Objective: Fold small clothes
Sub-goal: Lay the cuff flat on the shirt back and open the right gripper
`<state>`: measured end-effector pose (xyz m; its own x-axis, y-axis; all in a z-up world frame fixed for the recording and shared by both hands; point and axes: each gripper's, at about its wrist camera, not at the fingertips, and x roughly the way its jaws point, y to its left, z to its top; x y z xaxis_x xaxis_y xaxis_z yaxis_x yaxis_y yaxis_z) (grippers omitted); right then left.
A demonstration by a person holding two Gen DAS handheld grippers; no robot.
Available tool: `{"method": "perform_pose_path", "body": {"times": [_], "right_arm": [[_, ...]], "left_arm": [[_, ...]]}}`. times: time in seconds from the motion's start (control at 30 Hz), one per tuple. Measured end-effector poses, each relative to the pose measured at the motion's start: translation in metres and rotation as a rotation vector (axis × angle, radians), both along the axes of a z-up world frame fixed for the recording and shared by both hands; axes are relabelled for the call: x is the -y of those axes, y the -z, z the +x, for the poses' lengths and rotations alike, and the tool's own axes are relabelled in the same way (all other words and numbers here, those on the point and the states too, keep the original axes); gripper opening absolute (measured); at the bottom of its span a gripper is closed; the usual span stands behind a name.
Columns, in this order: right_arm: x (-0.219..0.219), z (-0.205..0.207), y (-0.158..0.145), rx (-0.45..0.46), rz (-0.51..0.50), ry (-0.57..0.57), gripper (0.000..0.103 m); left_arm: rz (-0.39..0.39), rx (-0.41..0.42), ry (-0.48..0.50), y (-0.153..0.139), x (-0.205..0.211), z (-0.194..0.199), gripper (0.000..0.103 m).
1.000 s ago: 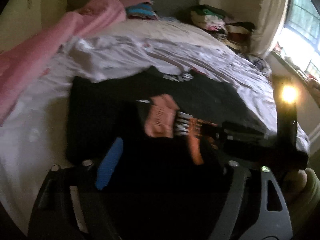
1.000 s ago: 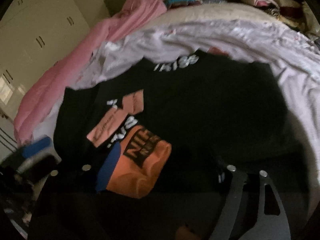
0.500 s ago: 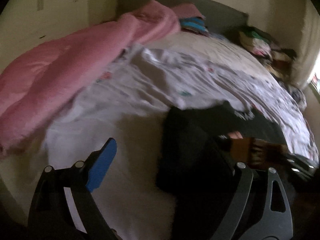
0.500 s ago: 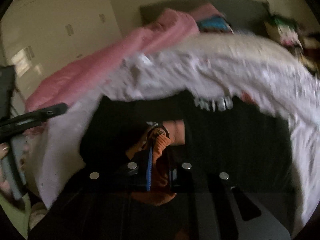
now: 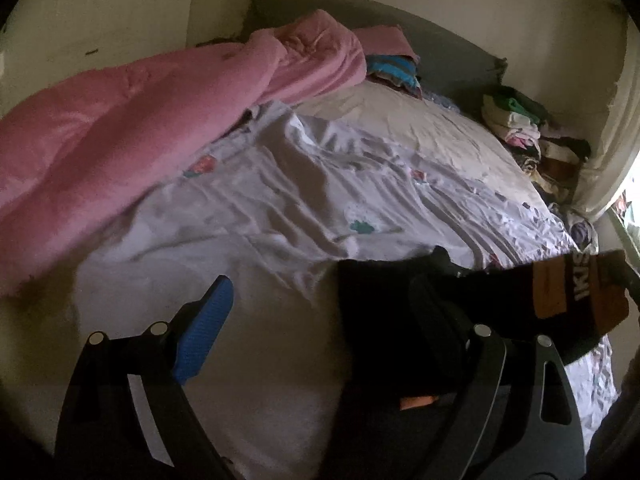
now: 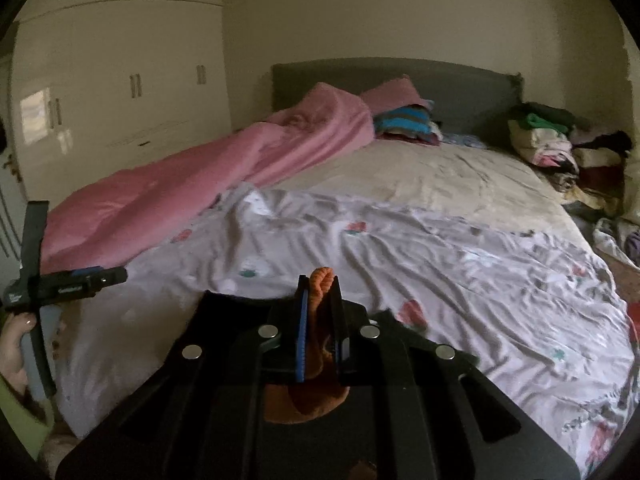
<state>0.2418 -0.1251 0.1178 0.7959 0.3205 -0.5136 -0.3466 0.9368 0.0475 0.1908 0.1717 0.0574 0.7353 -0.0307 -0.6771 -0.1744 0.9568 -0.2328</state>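
Note:
My right gripper (image 6: 319, 292) is shut on the black garment with orange patches (image 6: 322, 280); an orange fold pokes out between its pads. The garment hangs lifted off the bed, its black body (image 5: 384, 312) and an orange panel with white letters (image 5: 576, 288) showing at the right of the left wrist view. My left gripper (image 5: 320, 304) is open and empty; its blue pad (image 5: 204, 332) hovers over the white sheet (image 5: 280, 208), and its right finger sits against the dark cloth. The left gripper (image 6: 64, 284) also shows at the left edge of the right wrist view.
A pink blanket (image 6: 192, 192) lies along the bed's left side. Folded striped clothes (image 6: 404, 120) sit by the grey headboard (image 6: 400, 80). A pile of clothes (image 6: 560, 144) fills the far right corner. White wardrobes (image 6: 100, 92) stand to the left.
My right gripper closed on the garment and lifted it off the bed. My left gripper let go, opened and swung left over the sheet.

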Motion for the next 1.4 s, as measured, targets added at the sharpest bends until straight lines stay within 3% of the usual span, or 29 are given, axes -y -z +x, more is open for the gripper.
{"method": "perform_pose_path", "body": {"times": [0.2, 0.5, 0.7, 1.23, 1.33, 1.4], "right_arm": [[0.031, 0.003, 0.027, -0.040, -0.007, 0.070, 0.008], [0.049, 0.007, 0.066, -0.103, -0.026, 0.117, 0.008], [0.052, 0.012, 0.084, -0.129, -0.055, 0.132, 0.008], [0.061, 0.021, 0.109, -0.177, -0.082, 0.195, 0.010], [0.062, 0.018, 0.113, -0.179, -0.077, 0.216, 0.017], [0.065, 0.016, 0.114, -0.178, -0.073, 0.239, 0.036]], "left_arm": [[-0.039, -0.039, 0.053, 0.028, 0.037, 0.014, 0.082], [-0.031, -0.102, 0.164, 0.062, 0.085, 0.027, 0.053], [-0.011, -0.151, 0.191, 0.083, 0.097, 0.031, 0.047], [0.016, -0.218, 0.217, 0.109, 0.103, 0.035, 0.047], [0.018, -0.218, 0.218, 0.109, 0.103, 0.035, 0.047], [0.016, -0.218, 0.219, 0.109, 0.103, 0.034, 0.047]]}}
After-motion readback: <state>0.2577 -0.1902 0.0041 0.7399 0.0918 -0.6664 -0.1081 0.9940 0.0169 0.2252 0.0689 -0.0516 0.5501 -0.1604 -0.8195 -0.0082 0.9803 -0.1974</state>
